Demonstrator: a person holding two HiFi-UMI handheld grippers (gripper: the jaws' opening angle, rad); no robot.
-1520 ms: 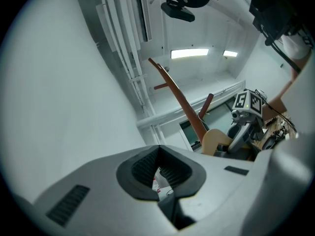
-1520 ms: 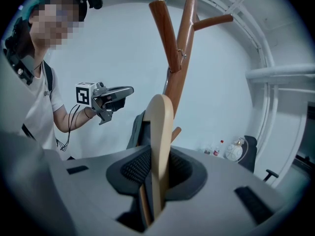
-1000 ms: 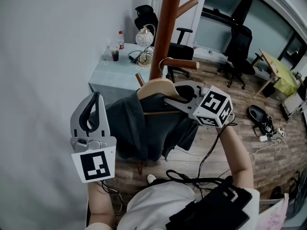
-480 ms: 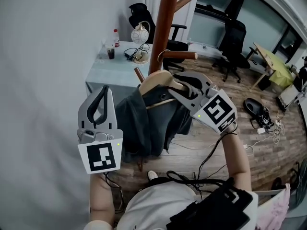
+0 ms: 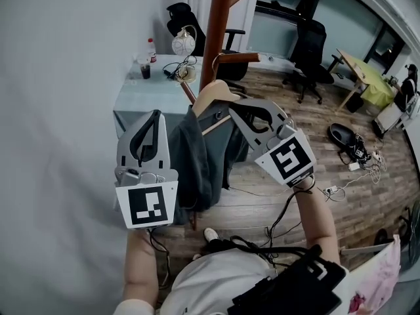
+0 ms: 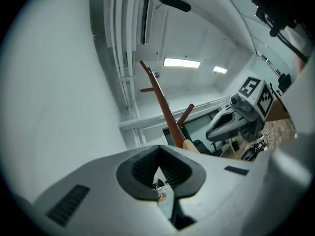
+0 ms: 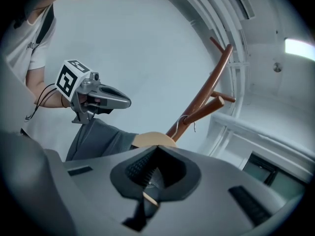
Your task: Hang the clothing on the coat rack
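Right gripper view: right claw (image 7: pixel 156 149) pinched fully together, empty. Just past its tips, wooden hanger (image 7: pixel 153 139), hook looped over a peg (image 7: pixel 210 107) of the coat rack (image 7: pixel 209 81). Draped below and to the left, grey clothing (image 7: pixel 98 136). From the head view: left claw (image 5: pixel 155 115) likewise closed on nothing, near the clothing's left edge; right claw close against the hanger's right shoulder, so nearer. Hanger's long axis lying left-right between both claws. Probably only drawing back clear of the peg left to do.
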